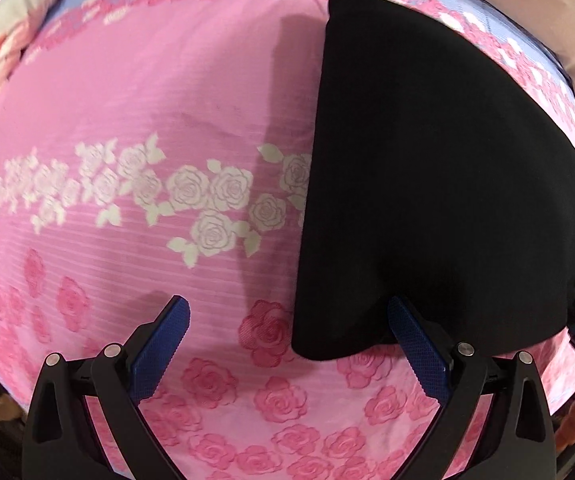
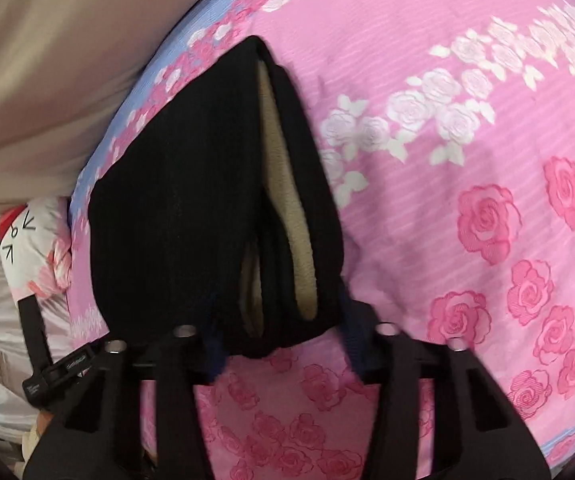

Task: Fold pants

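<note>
Pants (image 2: 175, 208): black, beige fleece lining (image 2: 287, 208). Bedspread (image 1: 135, 92): pink, bands of white and deep-pink roses, blue border. Pillow (image 2: 27, 248): white, red-and-black cat face. Claw pads (image 1: 159, 348): blue.

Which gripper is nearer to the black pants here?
Right. The right gripper is shut on the black pants, clamping a folded end. The left gripper is open beside them, one finger against the fabric's edge.

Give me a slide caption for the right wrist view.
Right gripper clamps the folded black pants, tan lining showing, above the pink rose bedspread.
</note>
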`<state>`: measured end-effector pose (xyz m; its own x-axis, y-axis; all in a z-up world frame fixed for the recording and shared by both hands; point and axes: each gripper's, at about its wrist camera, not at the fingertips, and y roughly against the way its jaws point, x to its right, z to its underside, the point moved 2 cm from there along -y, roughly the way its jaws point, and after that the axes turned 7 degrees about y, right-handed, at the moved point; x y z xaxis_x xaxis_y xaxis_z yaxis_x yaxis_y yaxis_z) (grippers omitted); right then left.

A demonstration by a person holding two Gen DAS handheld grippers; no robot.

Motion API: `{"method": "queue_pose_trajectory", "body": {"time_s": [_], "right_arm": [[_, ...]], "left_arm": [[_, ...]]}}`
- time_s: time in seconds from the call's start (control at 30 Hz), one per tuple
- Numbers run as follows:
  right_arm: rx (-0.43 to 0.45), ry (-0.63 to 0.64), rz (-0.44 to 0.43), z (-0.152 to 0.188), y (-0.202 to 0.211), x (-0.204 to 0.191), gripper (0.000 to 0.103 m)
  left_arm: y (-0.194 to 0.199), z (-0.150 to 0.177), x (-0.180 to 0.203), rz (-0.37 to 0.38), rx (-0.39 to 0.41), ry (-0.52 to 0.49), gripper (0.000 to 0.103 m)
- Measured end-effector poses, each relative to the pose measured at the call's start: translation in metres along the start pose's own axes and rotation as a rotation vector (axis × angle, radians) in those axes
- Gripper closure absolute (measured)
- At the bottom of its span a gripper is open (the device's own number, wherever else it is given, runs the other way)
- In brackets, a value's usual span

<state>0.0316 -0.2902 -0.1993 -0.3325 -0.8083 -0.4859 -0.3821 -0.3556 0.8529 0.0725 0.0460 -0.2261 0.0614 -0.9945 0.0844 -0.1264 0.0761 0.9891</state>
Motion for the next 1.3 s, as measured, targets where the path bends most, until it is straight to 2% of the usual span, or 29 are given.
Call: {"method": "queue_pose_trajectory", "body": {"time_s": [0.07, 0.1, 0.13, 0.17, 0.23, 0.33, 0.43, 0.47, 0.5, 0.53, 0.57, 0.63, 0.67, 0.7, 0.73, 0.8, 0.83, 0.87, 0.93, 1.0, 1.03, 1.07, 1.1, 1.13, 1.17, 1.2, 1.23, 1.3], "right_arm": [[-0.012, -0.009, -0.002, -0.001, 0.003, -0.002, 0.072], [-0.009, -0.022, -0.012, -0.001, 0.008, -0.004, 0.074], [-0.001, -0.031, -0.032, -0.002, 0.015, -0.006, 0.075], [0.007, -0.033, -0.057, -0.002, 0.025, -0.01, 0.075], [0.016, -0.023, -0.082, -0.004, 0.042, -0.016, 0.076], [0.013, -0.003, -0.084, 0.001, 0.065, -0.016, 0.076], [-0.048, 0.006, -0.015, 0.014, 0.054, 0.009, 0.072], [-0.082, -0.001, -0.011, 0.02, 0.036, 0.026, 0.07], [-0.086, -0.001, -0.004, 0.023, 0.026, 0.034, 0.059], [-0.07, -0.007, 0.006, 0.025, 0.023, 0.041, 0.051], [-0.049, -0.022, 0.013, 0.025, 0.029, 0.042, 0.051], [0.089, -0.024, 0.054, 0.02, 0.064, 0.029, 0.051], [0.154, 0.005, 0.075, 0.018, 0.079, 0.021, 0.051], [0.236, 0.09, 0.097, 0.012, 0.099, 0.004, 0.053], [0.256, 0.163, 0.106, 0.006, 0.106, -0.011, 0.062], [0.233, 0.294, 0.09, -0.009, 0.102, -0.045, 0.071], [0.218, 0.335, 0.057, -0.018, 0.093, -0.061, 0.079], [0.2, 0.371, 0.041, -0.027, 0.079, -0.076, 0.082], [0.172, 0.422, 0.027, -0.038, 0.053, -0.095, 0.086], [0.116, 0.473, 0.031, -0.049, 0.016, -0.112, 0.087], [0.086, 0.511, 0.062, -0.054, -0.004, -0.116, 0.087], [0.071, 0.543, 0.128, -0.061, -0.02, -0.114, 0.09], [0.076, 0.546, 0.195, -0.072, -0.031, -0.102, 0.09], [0.088, 0.505, 0.225, -0.087, -0.034, -0.089, 0.1], [0.086, 0.414, 0.203, -0.1, -0.032, -0.07, 0.103], [0.099, 0.351, 0.186, -0.104, -0.024, -0.058, 0.103], [0.13, 0.302, 0.168, -0.111, -0.009, -0.049, 0.098], [0.197, 0.251, 0.147, -0.109, 0.026, -0.037, 0.094]], "left_arm": [[-0.002, -0.001, 0.0, 0.036, -0.02, 0.005, 0.014], [-0.001, -0.001, 0.002, 0.075, -0.041, 0.002, 0.031], [0.003, 0.0, 0.005, 0.117, -0.052, -0.011, 0.054], [0.007, 0.001, 0.008, 0.147, -0.064, -0.027, 0.065], [0.017, 0.005, 0.015, 0.125, -0.061, -0.067, 0.075], [0.036, 0.016, 0.014, 0.169, -0.071, -0.089, 0.079], [0.043, 0.034, 0.007, 0.232, -0.135, -0.09, 0.079], [0.039, 0.04, 0.006, 0.223, -0.147, -0.092, 0.077], [0.03, 0.046, 0.004, 0.183, -0.145, -0.089, 0.073], [0.024, 0.049, 0.002, 0.165, -0.142, -0.081, 0.073], [0.022, 0.049, 0.0, 0.171, -0.143, -0.057, 0.073], [0.037, 0.043, -0.003, 0.209, -0.121, -0.009, 0.073], [0.053, 0.039, -0.004, 0.201, -0.069, -0.02, 0.073], [0.077, 0.033, -0.001, 0.16, 0.03, -0.057, 0.074], [0.091, 0.028, 0.002, 0.132, 0.098, -0.095, 0.069], [0.115, 0.018, 0.021, 0.06, 0.23, -0.185, 0.051], [0.119, 0.012, 0.031, 0.049, 0.269, -0.217, 0.049], [0.12, 0.007, 0.045, 0.041, 0.303, -0.251, 0.049], [0.103, 0.0, 0.073, 0.008, 0.298, -0.308, 0.049], [0.078, -0.003, 0.087, -0.049, 0.25, -0.322, 0.049], [0.061, -0.001, 0.091, -0.062, 0.21, -0.322, 0.049], [0.05, 0.002, 0.087, -0.081, 0.179, -0.318, 0.048], [0.042, 0.003, 0.087, -0.094, 0.179, -0.312, 0.046], [0.043, 0.002, 0.087, -0.106, 0.2, -0.311, 0.038], [0.043, 0.002, 0.087, -0.131, 0.213, -0.317, 0.035], [0.044, 0.003, 0.087, -0.141, 0.217, -0.328, 0.034], [0.045, 0.003, 0.088, -0.143, 0.218, -0.336, 0.034], [0.043, 0.0, 0.086, -0.156, 0.217, -0.338, 0.034]]}}
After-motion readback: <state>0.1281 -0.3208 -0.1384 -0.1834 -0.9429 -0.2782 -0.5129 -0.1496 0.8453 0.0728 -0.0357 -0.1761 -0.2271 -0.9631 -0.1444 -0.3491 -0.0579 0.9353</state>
